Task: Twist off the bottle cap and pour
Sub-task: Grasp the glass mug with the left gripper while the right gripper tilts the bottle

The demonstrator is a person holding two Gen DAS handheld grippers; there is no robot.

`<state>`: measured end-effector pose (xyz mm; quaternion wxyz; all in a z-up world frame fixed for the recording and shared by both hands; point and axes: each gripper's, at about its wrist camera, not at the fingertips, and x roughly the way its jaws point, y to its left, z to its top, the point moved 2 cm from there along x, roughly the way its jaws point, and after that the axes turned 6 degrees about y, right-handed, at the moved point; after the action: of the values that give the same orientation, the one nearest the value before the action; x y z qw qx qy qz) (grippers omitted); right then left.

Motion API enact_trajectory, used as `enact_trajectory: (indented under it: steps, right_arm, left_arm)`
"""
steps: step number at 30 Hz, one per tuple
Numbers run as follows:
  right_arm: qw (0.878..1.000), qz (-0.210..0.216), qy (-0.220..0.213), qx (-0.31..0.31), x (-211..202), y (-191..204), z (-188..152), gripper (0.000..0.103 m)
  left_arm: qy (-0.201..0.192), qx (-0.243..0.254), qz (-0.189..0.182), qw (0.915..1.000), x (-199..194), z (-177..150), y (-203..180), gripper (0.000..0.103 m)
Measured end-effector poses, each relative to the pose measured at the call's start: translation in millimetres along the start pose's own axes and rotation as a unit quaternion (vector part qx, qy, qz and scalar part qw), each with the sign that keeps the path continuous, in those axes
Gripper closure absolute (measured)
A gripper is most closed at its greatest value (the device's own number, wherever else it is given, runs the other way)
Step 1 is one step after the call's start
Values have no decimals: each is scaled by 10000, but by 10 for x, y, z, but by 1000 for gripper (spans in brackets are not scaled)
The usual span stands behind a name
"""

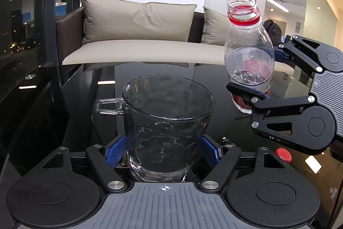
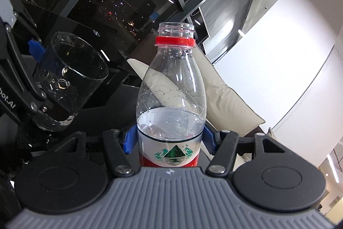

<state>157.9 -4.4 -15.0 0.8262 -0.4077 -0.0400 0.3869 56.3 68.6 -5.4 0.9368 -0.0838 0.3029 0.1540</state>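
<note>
Blue-padded jaws of my right gripper point(image 2: 169, 141) clamp the uncapped bottle point(image 2: 171, 100) upright while my left gripper point(image 1: 164, 150) clamps the glass mug point(image 1: 167, 121) steady for pouring, red cap point(image 1: 283, 155) parked on the desk point(image 1: 64, 100).

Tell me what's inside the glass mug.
The glass mug shows only droplets and a thin film of water on its walls. Its base sits behind the left tool, so any pooled water is hidden.
</note>
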Motion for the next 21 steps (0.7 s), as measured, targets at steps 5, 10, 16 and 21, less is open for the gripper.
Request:
enact_trajectory:
  steps: [5, 10, 16, 21]
  right_arm:
    - [9998, -34, -5, -194, 5, 45, -15, 40]
    - [9988, -129, -31, -463, 18, 82, -22, 40]
    - [9974, -212, -52, -693, 20, 130, -26, 40]
    - [9956, -284, -56, -886, 25, 153, -53, 40]
  left_arm:
    - [4, 31, 6, 10000, 5, -5, -6, 32]
    - [2, 40, 5, 10000, 11, -14, -11, 32]
    - [6, 42, 4, 10000, 13, -15, -13, 32]
    - [11, 42, 4, 10000, 7, -12, -19, 32]
